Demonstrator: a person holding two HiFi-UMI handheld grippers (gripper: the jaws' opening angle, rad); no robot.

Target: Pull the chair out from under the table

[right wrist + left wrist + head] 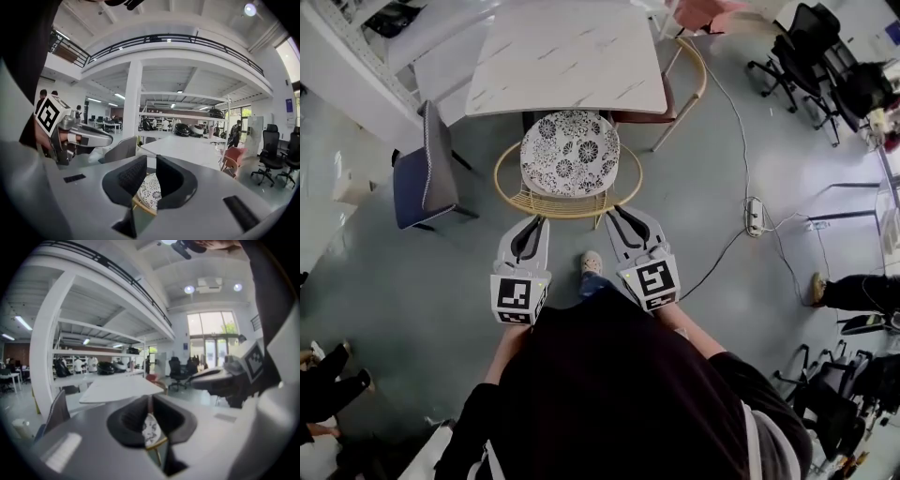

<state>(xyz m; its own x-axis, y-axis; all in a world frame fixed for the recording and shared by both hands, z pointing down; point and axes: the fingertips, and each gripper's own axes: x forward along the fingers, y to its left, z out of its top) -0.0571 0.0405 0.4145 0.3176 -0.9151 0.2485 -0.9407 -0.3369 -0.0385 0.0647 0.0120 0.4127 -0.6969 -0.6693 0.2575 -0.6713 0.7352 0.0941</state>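
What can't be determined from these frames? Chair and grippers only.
- Legs of the chair: head view, hidden beneath its cushion and rim.
- Chair's far side: head view, covered by the table.
- Whether the left gripper or right gripper touches the rim: head view too steep; gripper views show only a cushion sliver beyond shut jaws.

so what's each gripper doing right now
Left gripper: closed, holding nothing, close to the chair.
Right gripper: closed, holding nothing.
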